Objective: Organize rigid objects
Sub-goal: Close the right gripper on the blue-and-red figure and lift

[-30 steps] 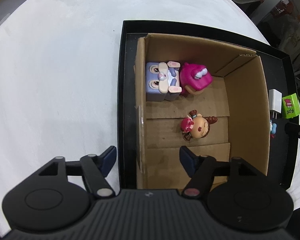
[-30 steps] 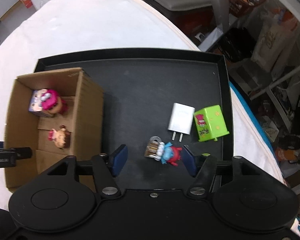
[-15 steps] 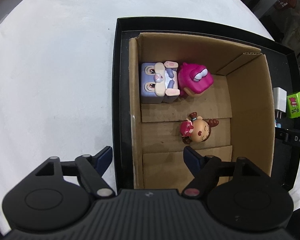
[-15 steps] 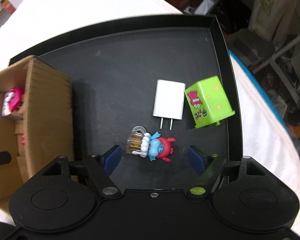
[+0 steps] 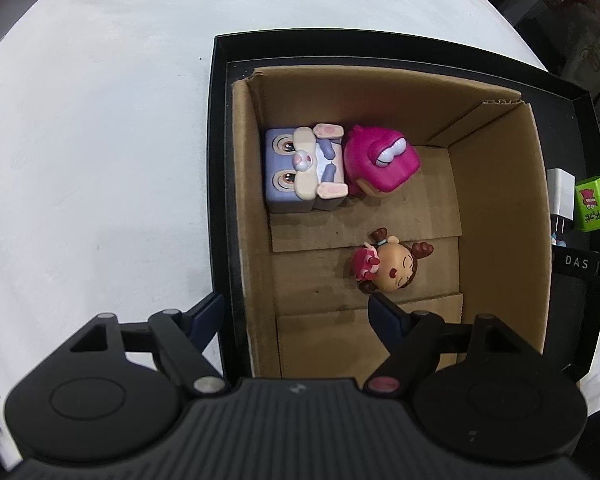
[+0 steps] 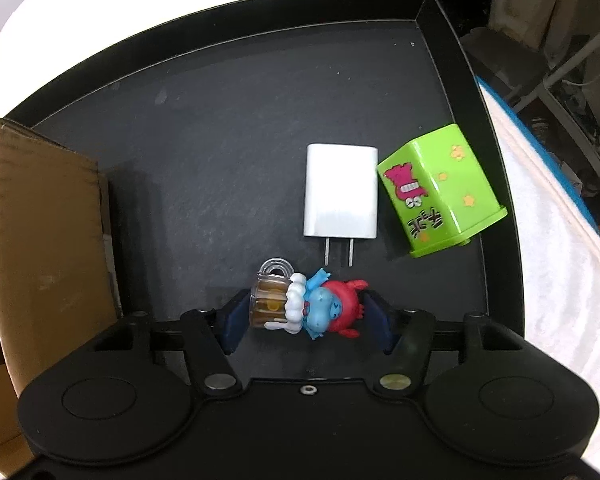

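A cardboard box [image 5: 500, 216] stands in a black tray [image 5: 220, 168] and holds a purple rabbit cube [image 5: 300, 170], a magenta toy [image 5: 380, 164] and a small doll figure [image 5: 388, 266]. My left gripper [image 5: 296, 312] is open and empty, straddling the box's left wall. In the right wrist view my right gripper [image 6: 306, 320] is open with its fingers on either side of a blue and red figure holding a mug [image 6: 308, 306] on the tray floor [image 6: 220, 140]. A white charger [image 6: 340, 192] and a green box [image 6: 440, 188] lie just beyond it.
The tray sits on a white tablecloth [image 5: 92, 160]. The cardboard box wall [image 6: 48, 232] stands left of my right gripper. The tray's right rim [image 6: 500, 220] is near the green box. Clutter and shelving lie past the table edge at the right.
My right gripper has moved down and forward, so the blue figure now lies between its fingers. My left gripper has shifted slightly; the box toys have not moved.
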{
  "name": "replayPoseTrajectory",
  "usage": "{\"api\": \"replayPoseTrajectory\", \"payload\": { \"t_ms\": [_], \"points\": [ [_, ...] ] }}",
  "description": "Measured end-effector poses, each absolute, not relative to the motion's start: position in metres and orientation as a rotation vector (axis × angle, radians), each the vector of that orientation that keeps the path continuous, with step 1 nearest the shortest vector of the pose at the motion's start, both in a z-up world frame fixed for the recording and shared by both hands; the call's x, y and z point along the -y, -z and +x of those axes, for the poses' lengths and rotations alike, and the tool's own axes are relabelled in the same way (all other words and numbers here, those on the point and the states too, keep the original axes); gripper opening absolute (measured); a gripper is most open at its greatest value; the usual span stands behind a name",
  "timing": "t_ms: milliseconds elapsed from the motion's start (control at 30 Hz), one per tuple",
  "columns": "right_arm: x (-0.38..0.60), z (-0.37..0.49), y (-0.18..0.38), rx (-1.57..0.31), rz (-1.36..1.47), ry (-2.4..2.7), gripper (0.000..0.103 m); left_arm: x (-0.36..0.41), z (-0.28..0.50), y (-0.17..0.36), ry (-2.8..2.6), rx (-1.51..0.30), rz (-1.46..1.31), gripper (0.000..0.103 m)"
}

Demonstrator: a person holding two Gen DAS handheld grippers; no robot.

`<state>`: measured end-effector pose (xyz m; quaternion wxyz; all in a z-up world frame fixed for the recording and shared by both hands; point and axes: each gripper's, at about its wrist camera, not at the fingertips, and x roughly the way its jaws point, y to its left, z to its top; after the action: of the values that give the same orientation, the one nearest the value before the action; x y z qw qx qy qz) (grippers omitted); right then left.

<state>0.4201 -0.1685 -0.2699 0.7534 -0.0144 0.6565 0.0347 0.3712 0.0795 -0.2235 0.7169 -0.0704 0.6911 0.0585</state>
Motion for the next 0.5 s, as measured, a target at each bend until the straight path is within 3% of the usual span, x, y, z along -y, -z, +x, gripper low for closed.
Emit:
{"api": "replayPoseTrajectory", "payload": {
  "t_ms": [500],
  "points": [
    [0.159,0.414,0.243,-1.404,-0.061,-0.073,0.058,-0.086,0.365,0.21,-0.106,-1.503,-0.188,0.078]
  ]
}}
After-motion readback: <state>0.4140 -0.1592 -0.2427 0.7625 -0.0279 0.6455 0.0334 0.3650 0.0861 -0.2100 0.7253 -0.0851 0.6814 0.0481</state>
